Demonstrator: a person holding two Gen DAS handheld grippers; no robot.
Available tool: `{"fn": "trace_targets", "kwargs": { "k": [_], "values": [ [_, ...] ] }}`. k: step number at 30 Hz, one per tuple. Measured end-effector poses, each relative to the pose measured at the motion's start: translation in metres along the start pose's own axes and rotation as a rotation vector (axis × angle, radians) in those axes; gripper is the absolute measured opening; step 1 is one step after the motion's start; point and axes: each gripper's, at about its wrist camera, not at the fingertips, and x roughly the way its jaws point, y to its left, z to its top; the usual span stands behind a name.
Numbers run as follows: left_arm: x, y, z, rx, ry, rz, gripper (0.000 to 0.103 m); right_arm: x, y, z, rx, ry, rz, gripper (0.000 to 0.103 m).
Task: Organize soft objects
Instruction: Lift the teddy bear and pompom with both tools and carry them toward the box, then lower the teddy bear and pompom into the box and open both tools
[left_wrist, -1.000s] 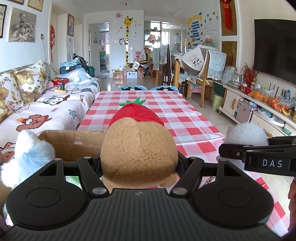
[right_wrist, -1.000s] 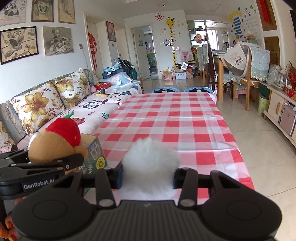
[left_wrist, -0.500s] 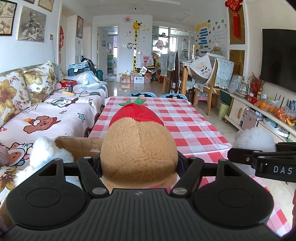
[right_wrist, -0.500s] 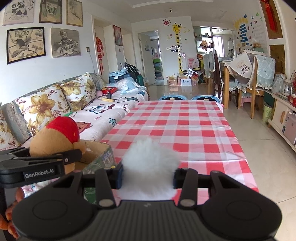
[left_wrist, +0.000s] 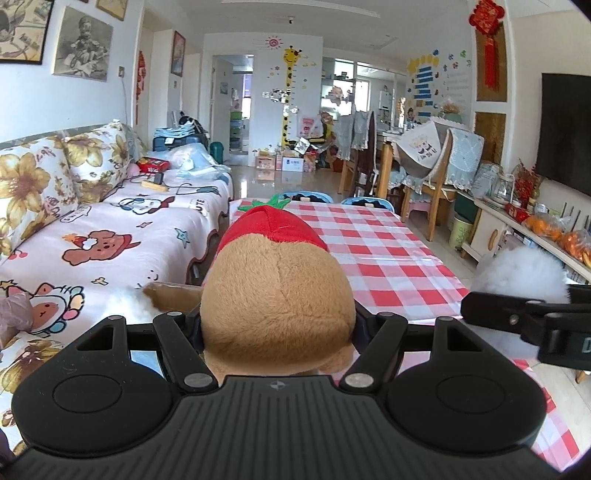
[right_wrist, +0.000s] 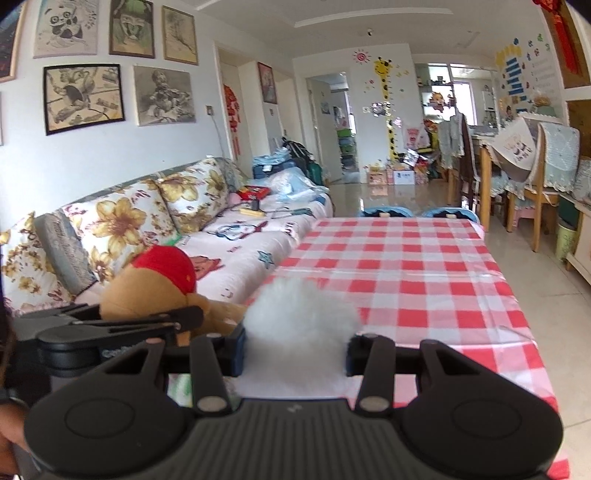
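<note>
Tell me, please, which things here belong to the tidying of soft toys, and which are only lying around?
Part of the job:
- brown plush toy with red strawberry cap, held in the left gripper
- white fluffy toy, held in the right gripper
- cardboard box

Only lying around:
- red checked tablecloth
- sofa with floral cushions
- oranges on the sideboard

Left gripper and right gripper both clamped, side by side.
</note>
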Motion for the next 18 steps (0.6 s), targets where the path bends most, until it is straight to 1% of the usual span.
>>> {"fn": "trace_targets", "kwargs": {
  "k": [6, 10, 14, 18],
  "values": [
    [0.003, 0.011, 0.007, -0.062, -0.001, 0.027, 0.087, 0.011, 0.017, 0.013, 0.003, -0.026, 0.047, 0.044],
    [0.005, 0.018, 0.009, -0.106, -0.001, 0.045, 0.087, 0.028, 0.031, 0.022, 0.000, -0.028, 0.088, 0.044],
    [0.010, 0.017, 0.007, -0.145, 0.016, 0.046, 0.087, 0.052, 0.044, 0.022, -0.015, -0.001, 0.138, 0.044],
    [0.017, 0.010, 0.001, -0.169, 0.053, 0.045, 0.087, 0.077, 0.049, 0.017, -0.033, 0.039, 0.143, 0.044]
  ]
}}
